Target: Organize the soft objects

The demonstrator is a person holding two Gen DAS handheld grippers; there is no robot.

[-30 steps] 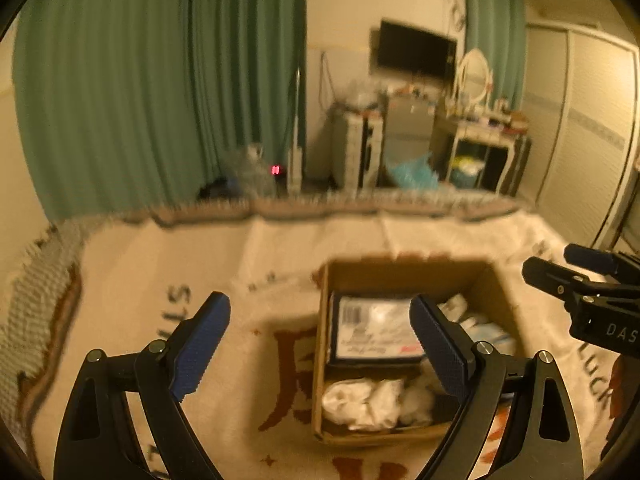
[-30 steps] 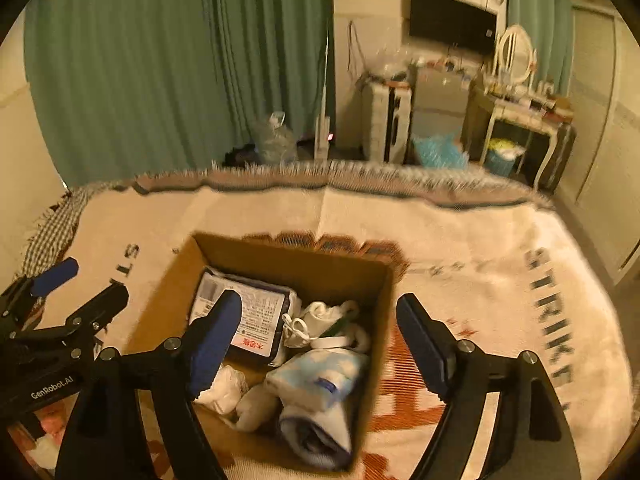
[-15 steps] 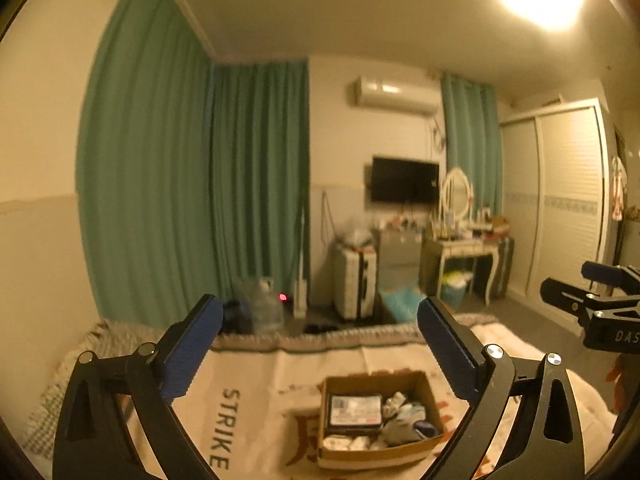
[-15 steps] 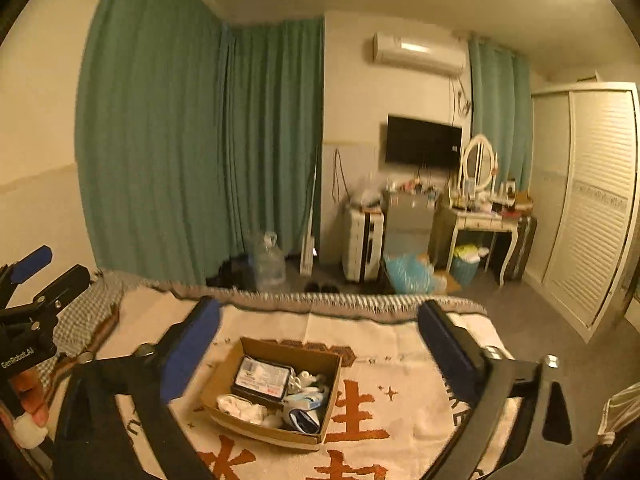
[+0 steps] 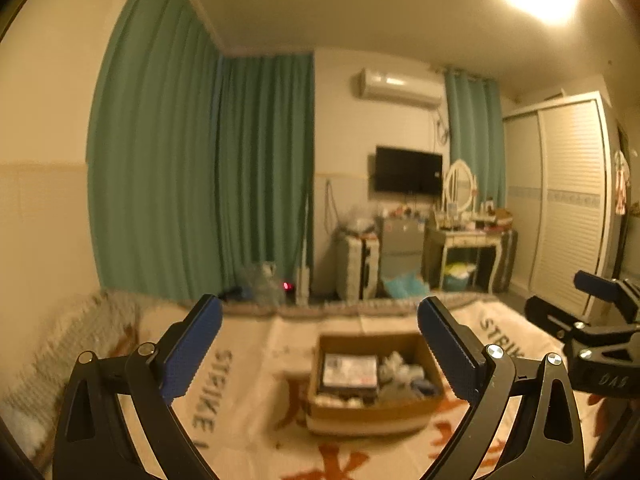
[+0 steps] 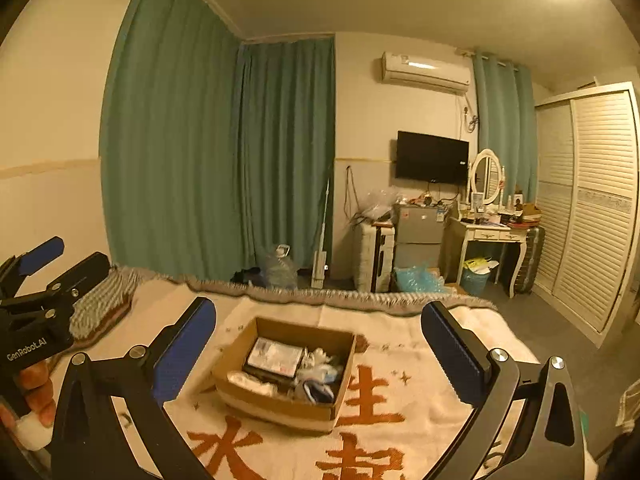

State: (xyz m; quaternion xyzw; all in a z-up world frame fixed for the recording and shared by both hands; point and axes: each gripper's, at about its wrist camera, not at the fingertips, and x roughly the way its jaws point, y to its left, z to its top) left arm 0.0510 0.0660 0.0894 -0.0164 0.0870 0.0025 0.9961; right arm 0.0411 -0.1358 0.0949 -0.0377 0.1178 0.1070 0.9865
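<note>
Both grippers, left gripper (image 5: 318, 346) and right gripper (image 6: 318, 346), hang high, jaws spread, holding nothing. Cardboard box (image 6: 280, 404) of soft items (image 6: 316, 376) sits mid-blanket (image 6: 400, 432) on the bed, probably packed, so hands stay clear.

Both wrist views look level across the bed, sharing the distant cardboard box (image 5: 368, 380) (image 6: 286, 368).

Bed covered by a cream blanket (image 6: 400, 344) bearing orange characters and dark lettering; fringed trim runs along its far edge. One open cardboard box (image 6: 280, 404) sits near the blanket's middle, well clear of all edges.
</note>
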